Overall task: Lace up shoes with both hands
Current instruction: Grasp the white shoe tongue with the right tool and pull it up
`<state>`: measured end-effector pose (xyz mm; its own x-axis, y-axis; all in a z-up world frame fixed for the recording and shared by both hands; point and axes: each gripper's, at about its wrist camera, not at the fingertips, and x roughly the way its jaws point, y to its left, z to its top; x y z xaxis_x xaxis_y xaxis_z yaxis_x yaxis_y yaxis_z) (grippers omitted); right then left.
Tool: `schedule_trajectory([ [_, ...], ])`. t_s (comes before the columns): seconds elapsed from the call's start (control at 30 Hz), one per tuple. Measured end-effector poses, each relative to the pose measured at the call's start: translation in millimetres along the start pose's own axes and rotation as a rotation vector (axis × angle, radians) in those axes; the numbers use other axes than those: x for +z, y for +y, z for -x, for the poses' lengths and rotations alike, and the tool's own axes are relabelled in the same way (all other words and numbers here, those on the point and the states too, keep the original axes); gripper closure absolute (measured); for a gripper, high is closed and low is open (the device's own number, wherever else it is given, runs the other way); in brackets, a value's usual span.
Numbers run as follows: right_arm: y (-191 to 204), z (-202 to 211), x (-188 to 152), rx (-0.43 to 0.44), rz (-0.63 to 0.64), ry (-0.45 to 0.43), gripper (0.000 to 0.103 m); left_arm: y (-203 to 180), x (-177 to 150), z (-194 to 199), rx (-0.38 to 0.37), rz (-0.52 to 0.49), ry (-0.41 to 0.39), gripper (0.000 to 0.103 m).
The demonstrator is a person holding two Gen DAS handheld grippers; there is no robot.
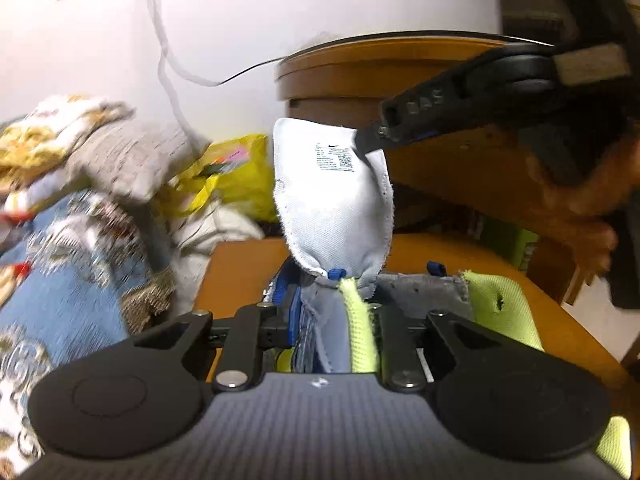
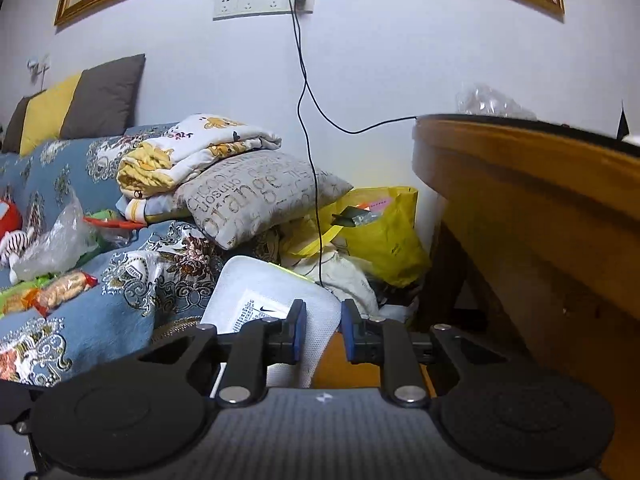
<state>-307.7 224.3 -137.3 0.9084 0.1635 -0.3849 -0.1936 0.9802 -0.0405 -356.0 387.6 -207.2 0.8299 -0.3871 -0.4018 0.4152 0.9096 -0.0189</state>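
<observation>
The shoe [image 1: 424, 288] lies on a small orange wooden surface [image 1: 240, 264], showing grey suede, lime mesh lining [image 1: 500, 312] and blue lace loops [image 1: 336, 274]. Its white padded tongue [image 1: 332, 200] stands upright, size label facing me. My left gripper [image 1: 330, 320] is shut on the shoe's upper edge, with grey-blue fabric and a lime lining strip filling the gap between its fingers. My right gripper [image 1: 368, 144] comes in from the upper right and is shut on the tongue's top corner. In the right wrist view the tongue [image 2: 272, 296] runs between that gripper's [image 2: 323, 332] blue pads [image 2: 298, 332]. No loose lace shows.
A person's hand [image 1: 580, 208] holds the right gripper. A large round wooden table [image 2: 540, 200] rises close on the right. A sofa with a blue patterned cover [image 2: 120, 288], pillows [image 2: 256, 196] and a yellow bag [image 2: 384, 236] lie to the left and behind. A black cable [image 2: 308, 120] hangs from a wall socket.
</observation>
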Motion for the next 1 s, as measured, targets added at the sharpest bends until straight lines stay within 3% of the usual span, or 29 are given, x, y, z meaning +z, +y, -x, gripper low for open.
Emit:
schedule_trajectory([
  [0.03, 3, 1, -1, -0.002, 0.003, 0.007, 0.07, 0, 2, 1, 0.021, 0.026, 0.029, 0.077],
  [0.1, 12, 2, -5, -0.012, 0.024, 0.018, 0.049, 1, 5, 4, 0.063, 0.079, 0.087, 0.055],
  [0.13, 18, 5, -7, -0.022, 0.051, 0.014, 0.045, 2, 7, 6, 0.082, 0.101, 0.11, 0.051],
  [0.27, 41, 17, -15, -0.075, 0.172, -0.027, 0.023, 3, 10, 23, 0.133, 0.133, 0.121, 0.027],
  [0.43, 55, 29, -16, -0.104, 0.214, -0.052, 0.013, 16, 11, 27, 0.128, 0.214, 0.164, 0.018],
  [0.5, 56, 32, -14, -0.106, 0.199, -0.055, 0.005, 19, 10, 27, 0.123, 0.24, 0.19, 0.017],
  [0.6, 57, 36, -13, -0.119, 0.188, -0.06, 0.001, 18, 8, 26, 0.139, 0.256, 0.237, 0.016],
  [0.8, 55, 39, -16, -0.173, 0.197, -0.048, 0.001, 16, 4, 24, 0.104, 0.267, 0.262, 0.016],
  [1.0, 45, 37, -17, -0.153, 0.143, -0.021, 0.001, 12, 2, 21, 0.098, 0.257, 0.276, 0.016],
])
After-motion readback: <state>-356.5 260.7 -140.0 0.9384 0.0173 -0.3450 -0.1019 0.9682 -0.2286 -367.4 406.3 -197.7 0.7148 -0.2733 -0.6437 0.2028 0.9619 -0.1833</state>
